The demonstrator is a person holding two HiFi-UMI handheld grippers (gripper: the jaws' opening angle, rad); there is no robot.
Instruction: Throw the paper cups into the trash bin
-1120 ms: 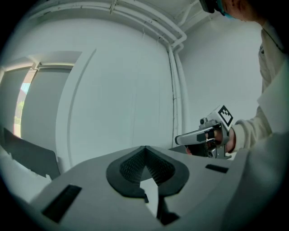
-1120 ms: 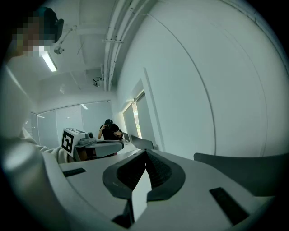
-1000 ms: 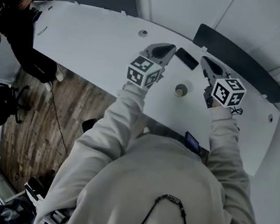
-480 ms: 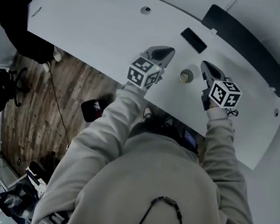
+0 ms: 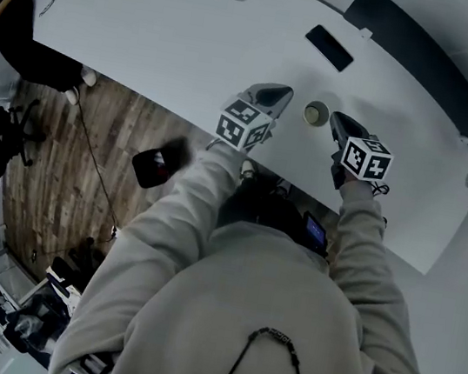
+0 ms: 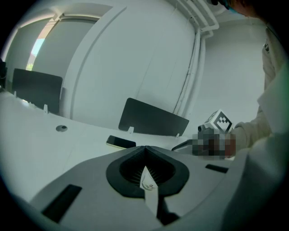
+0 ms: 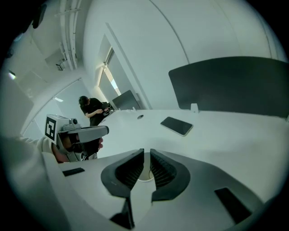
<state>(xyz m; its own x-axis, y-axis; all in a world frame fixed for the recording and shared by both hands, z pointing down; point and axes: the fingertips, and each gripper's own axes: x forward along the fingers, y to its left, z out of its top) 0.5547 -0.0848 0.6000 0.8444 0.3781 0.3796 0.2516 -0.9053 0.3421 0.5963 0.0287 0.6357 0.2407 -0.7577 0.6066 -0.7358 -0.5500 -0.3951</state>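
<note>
Table: a long white top [image 5: 151, 45] ran across the upper half of the head view, curving down toward the right edge.
Floor: wood planks [image 5: 70, 165] filled the left of the frame below the table's near edge.
Bystander: a person in black [image 5: 17, 24] stood at the upper left, by the table's far end.
Floor object: a dark thing with a red patch [image 5: 156, 165] lay left of center, too blurred to identify.
Left arm: the pale sleeve [image 5: 186, 209] reached up from the bottom center, forearm slanted toward the table edge.
Left gripper: the left gripper [image 5: 282, 94] lay over the near table edge, marker cube [image 5: 244, 123] behind it. Its jaws were clenched together with nothing between them.
Paper cup: the paper cup [image 5: 316, 113] stood upright on the table between the two gripper tips, mouth up.
Right gripper: the right gripper [image 5: 337, 117] pointed up and left, tip just beside the cup. Its jaws were closed to a thin slit, gripping nothing, and the cup's pale rim showed behind them.
Right arm: the right sleeve [image 5: 365, 247] rose almost straight to the table edge.
Phone: a dark phone [image 5: 329, 48] lay flat beyond the cup, well apart from it.
Panel: a dark divider [image 7: 235, 85] stood along the far edge at the upper right.
</note>
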